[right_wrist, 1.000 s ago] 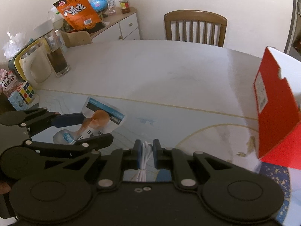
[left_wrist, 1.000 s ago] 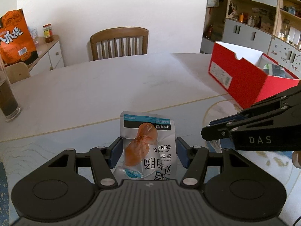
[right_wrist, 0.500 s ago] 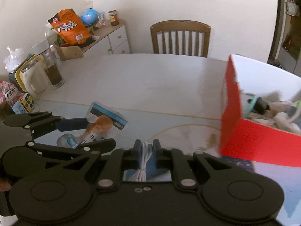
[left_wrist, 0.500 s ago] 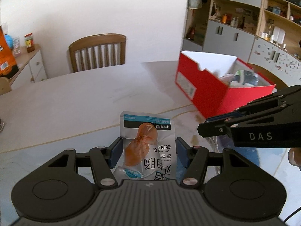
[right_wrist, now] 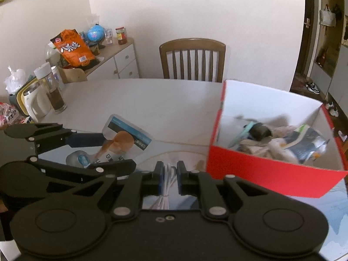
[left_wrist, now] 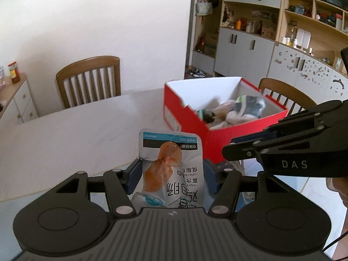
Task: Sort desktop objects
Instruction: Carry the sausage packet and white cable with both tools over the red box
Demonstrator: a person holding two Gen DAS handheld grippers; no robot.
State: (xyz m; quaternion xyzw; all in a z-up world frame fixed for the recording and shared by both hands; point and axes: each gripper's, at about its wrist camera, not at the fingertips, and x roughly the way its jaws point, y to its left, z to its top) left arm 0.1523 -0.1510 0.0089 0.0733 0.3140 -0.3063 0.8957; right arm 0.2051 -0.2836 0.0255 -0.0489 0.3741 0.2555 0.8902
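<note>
The left claw [left_wrist: 171, 174] is seen in the left wrist view closed on a silver snack pouch [left_wrist: 171, 163], which is pinched between the two blue pads [left_wrist: 133, 174] and held upright above the tabletop [left_wrist: 65, 139]. An orange food picture and a dark band with teal edging are printed on the pouch. Beyond it, a red box [left_wrist: 217, 134] with a white interior is set on the tabletop, and several packets and other items, blurred, are lying inside. The right claw [left_wrist: 230, 151] is shown from the side at the right edge, just beside the pouch and in front of the box. A wooden chair [left_wrist: 89, 80] is placed at the far side of the tabletop, and grey cabinets with open shelves [left_wrist: 271, 32] are seen behind the box.

In the right wrist view, the right claw [right_wrist: 168, 178] is closed to a narrow gap on a bundled white cable [right_wrist: 166, 182], gripped between the blue pads. The left claw [right_wrist: 113, 150] is seen at the left with the snack pouch [right_wrist: 124, 139] held in it, tilted, above the tabletop [right_wrist: 152, 100]. The red box [right_wrist: 271, 169] is just to the right, open at the top, with its contents visible but blurred. At the far left, a glass jar with dark contents [right_wrist: 54, 89], a white kettle [right_wrist: 34, 104] and an orange snack bag [right_wrist: 72, 47] are seen.
</note>
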